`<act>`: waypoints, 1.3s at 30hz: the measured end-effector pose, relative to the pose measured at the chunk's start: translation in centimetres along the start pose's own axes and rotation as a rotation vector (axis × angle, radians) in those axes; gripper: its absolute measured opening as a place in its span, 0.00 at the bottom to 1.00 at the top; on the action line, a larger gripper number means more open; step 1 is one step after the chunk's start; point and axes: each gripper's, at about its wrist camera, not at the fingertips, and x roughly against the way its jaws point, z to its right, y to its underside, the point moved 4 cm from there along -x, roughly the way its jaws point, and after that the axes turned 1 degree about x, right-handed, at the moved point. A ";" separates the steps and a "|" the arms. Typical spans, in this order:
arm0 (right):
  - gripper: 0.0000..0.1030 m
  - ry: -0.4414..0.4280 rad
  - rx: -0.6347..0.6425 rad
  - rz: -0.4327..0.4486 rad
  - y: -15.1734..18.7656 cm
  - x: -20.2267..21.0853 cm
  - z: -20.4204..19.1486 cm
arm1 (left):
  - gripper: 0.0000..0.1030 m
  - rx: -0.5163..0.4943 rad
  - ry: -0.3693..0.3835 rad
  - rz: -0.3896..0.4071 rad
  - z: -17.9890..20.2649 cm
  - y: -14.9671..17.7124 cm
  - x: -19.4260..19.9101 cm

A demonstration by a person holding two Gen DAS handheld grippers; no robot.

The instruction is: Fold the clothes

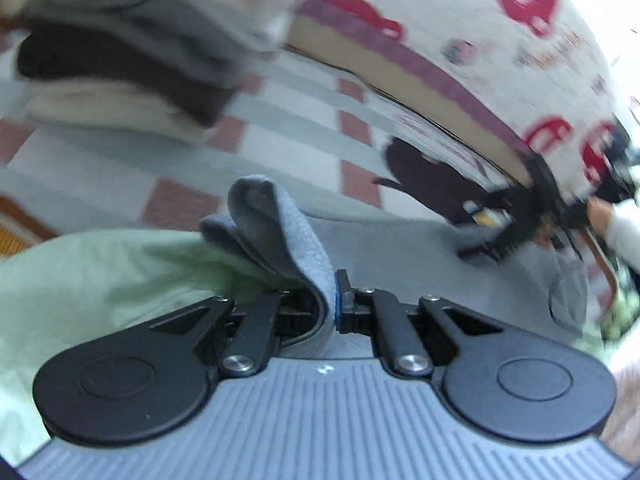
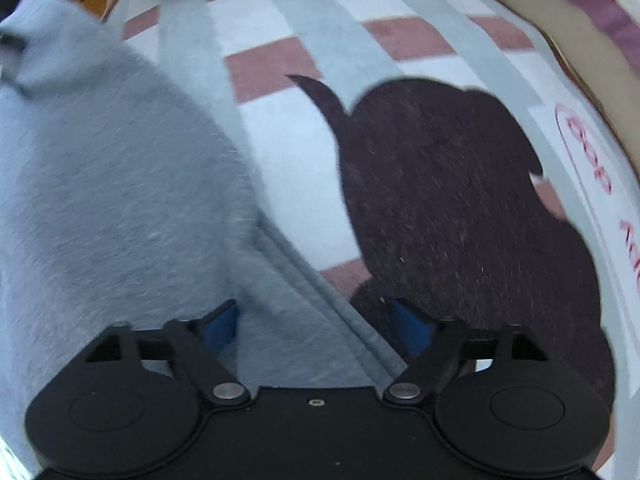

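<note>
Grey fleece garment (image 1: 280, 240), soft and fuzzy, is pinched in the left gripper (image 1: 334, 304); its jaws are clamped tight on a folded edge of the fabric, which loops up in a bunched fold just ahead of the fingers; the rest of it spreads flat toward the right of that view. Under it on the left lies a pale green cloth (image 1: 100, 276); everything sits on a checked bedcover with grey-blue stripes and dusty red squares (image 1: 280, 128).

Right gripper (image 2: 318, 330) points steeply down with its jaws wide apart; the blue pads (image 2: 222, 328) aren't pressing on anything; the garment's stitched hem runs between them and the fuzzy bulk rises on the left of that view. Just right of the hem there's a dark brown piece of clothing (image 2: 460, 200) lying crumpled on the bedcover; the right pad sits at its edge.

Back left in the left wrist view is a stack of folded clothes in cream, grey and dark brown (image 1: 120, 60); behind runs a white cardboard box with red print (image 1: 460, 40). Far right, blurred, you can see a hand (image 1: 600, 208) on the other gripper.
</note>
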 end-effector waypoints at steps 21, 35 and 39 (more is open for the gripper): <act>0.22 -0.017 0.043 0.131 2.2 1.6 -3.2 | 0.10 0.128 0.036 -0.132 -3.4 0.7 -4.8; 0.84 -0.063 -0.086 0.225 1.0 0.9 -2.2 | 0.03 -0.284 0.020 0.262 10.5 -4.3 5.9; 0.89 -0.151 -0.159 0.171 1.6 1.7 1.1 | 0.03 -0.385 0.071 0.281 13.1 -3.4 8.4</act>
